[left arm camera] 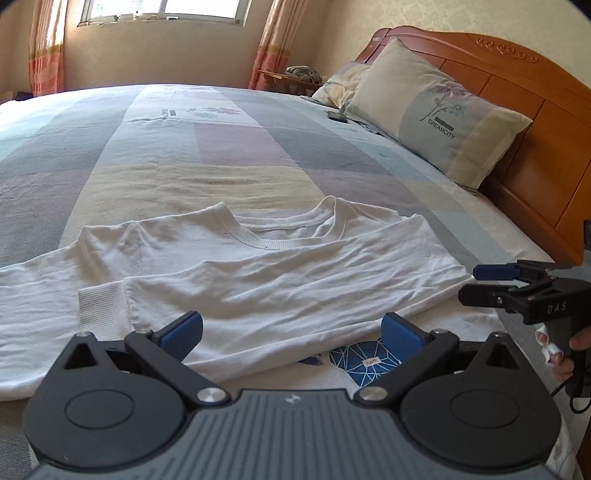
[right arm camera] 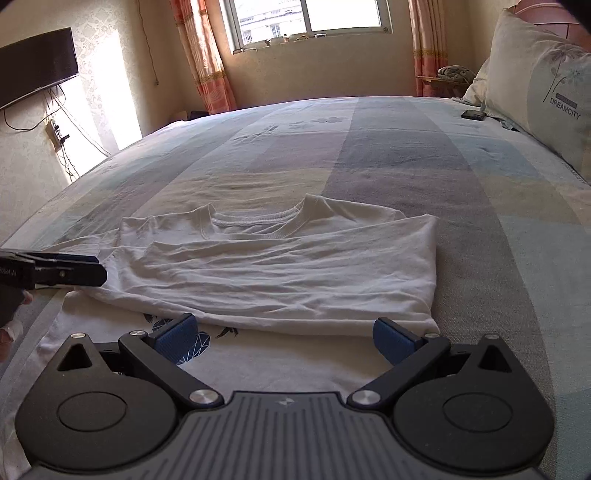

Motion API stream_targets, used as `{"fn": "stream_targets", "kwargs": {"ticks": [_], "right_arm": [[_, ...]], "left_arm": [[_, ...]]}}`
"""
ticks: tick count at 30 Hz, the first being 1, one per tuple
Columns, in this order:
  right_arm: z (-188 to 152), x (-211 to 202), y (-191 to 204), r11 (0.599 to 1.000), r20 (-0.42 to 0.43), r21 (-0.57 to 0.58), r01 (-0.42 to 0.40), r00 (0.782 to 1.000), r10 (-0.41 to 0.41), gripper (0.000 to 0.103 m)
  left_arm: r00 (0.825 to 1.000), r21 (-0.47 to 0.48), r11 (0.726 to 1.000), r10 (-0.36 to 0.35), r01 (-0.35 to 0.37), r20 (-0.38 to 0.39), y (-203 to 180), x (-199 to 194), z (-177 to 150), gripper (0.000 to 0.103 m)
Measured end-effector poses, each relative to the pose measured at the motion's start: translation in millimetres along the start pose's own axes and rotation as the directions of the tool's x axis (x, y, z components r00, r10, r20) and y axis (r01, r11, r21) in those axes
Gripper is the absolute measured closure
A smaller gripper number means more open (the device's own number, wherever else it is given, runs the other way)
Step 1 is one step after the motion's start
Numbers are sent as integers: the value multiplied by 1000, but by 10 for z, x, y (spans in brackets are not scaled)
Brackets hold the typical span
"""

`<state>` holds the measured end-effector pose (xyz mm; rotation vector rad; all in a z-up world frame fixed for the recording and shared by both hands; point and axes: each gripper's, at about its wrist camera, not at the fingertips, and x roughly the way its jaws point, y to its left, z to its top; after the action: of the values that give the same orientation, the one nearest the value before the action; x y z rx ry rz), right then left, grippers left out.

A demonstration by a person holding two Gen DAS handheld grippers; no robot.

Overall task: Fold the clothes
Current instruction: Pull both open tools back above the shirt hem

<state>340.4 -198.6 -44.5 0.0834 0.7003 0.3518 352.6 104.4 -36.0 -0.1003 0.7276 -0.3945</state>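
Observation:
A white long-sleeved shirt (left arm camera: 295, 280) (right arm camera: 277, 277) lies flat on the bed, collar (left arm camera: 266, 240) pointing away. One sleeve is folded across the chest, its ribbed cuff (left arm camera: 103, 306) at the left. A blue graphic print (left arm camera: 365, 358) (right arm camera: 201, 341) peeks out below the folded sleeve. My left gripper (left arm camera: 291, 332) (right arm camera: 96, 266) hovers open over the shirt's near part, holding nothing. My right gripper (right arm camera: 284, 338) (left arm camera: 470, 283) is open too, just short of the folded sleeve's near edge, by the shirt's right side. The other sleeve (left arm camera: 22, 284) runs off to the left.
Two pillows (left arm camera: 436, 110) lean on the wooden headboard (left arm camera: 535, 122) at the right, with a dark phone (right arm camera: 472, 114) lying beside them. The striped bedsheet (left arm camera: 221, 155) stretches beyond the shirt. A wall TV (right arm camera: 37, 70) and a window (right arm camera: 310, 18) are farther off. A hand (left arm camera: 561, 354) holds the right gripper.

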Motion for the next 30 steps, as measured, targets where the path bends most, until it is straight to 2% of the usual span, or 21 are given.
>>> {"fn": "stream_targets", "kwargs": {"ticks": [1, 3, 6, 9, 11, 15, 18, 19, 23, 27, 30], "right_arm": [[33, 55, -39, 1000, 0, -4, 16, 1000, -16, 0], [-31, 183, -175, 997, -69, -4, 82, 994, -83, 0], [-182, 220, -336, 981, -155, -22, 194, 968, -195, 0], [-263, 13, -372, 972, -106, -31, 232, 966, -235, 0], [-229, 15, -361, 958, -79, -55, 283, 955, -287, 0], [-114, 188, -394, 921, -83, -89, 379, 919, -386, 0], [-93, 275, -453, 884, -98, -117, 453, 880, -464, 0], [-104, 260, -476, 880, -104, -113, 462, 875, -473, 0], [-124, 69, -406, 890, -93, -109, 443, 887, -452, 0], [135, 85, -19, 942, -21, -141, 304, 950, -310, 0], [365, 326, 430, 959, -7, -218, 180, 983, -186, 0]], "left_arm": [[1000, -5, 1000, -7, 7, 0, 8, 0, -29, 1], [1000, -15, 1000, -23, 23, 3, 47, -17, -96, 1], [1000, 13, 1000, -18, 18, 19, 100, -75, -161, 1], [999, 12, 1000, 27, -28, 45, 131, -150, -110, 1], [998, 3, 999, 37, -37, 58, 139, -197, -60, 1], [995, 1, 999, 40, -40, 96, 154, -279, -42, 1], [993, 4, 997, 78, -79, 92, 232, -257, -94, 1], [992, 7, 996, 91, -92, 89, 257, -252, -107, 1], [985, -19, 991, 137, -136, 107, 439, -335, -131, 1], [976, -88, 982, 180, -170, 125, 658, -453, -142, 1], [969, -124, 973, 211, -196, 130, 813, -525, -161, 1]]}}
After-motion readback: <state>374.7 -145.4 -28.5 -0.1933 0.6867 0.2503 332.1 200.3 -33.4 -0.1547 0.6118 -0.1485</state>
